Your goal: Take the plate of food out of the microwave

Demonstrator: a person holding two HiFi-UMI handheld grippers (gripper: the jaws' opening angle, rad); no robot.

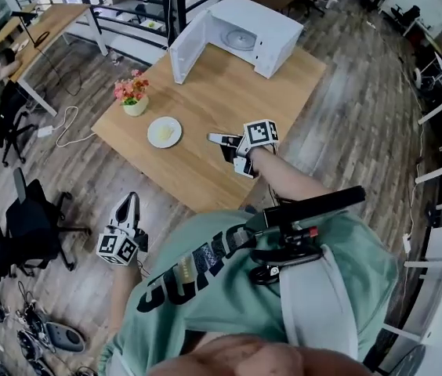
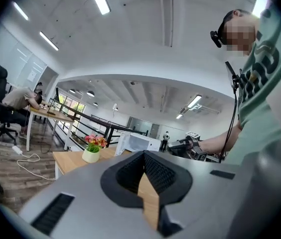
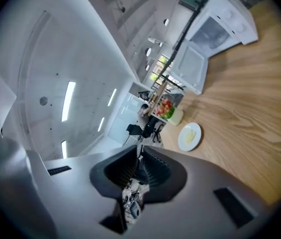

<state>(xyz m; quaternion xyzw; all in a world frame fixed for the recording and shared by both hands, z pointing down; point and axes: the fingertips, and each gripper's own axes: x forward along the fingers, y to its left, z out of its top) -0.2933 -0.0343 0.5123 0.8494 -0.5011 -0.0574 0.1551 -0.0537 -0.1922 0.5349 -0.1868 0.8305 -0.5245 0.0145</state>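
Plate [image 1: 164, 131] of food sits on the surface [image 1: 229, 100] by the flowers [image 1: 132, 92], out of the open microwave [image 1: 244, 34]; probably light, stiff, slick and breakable, so pinch its rim; left gripper [image 1: 132, 197] jaws together, right gripper [image 1: 212, 139] jaws barely apart, both empty.

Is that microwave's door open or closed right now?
Open. The microwave has its door swung out sideways, and its bare turntable shows inside; the plate lies on the table.
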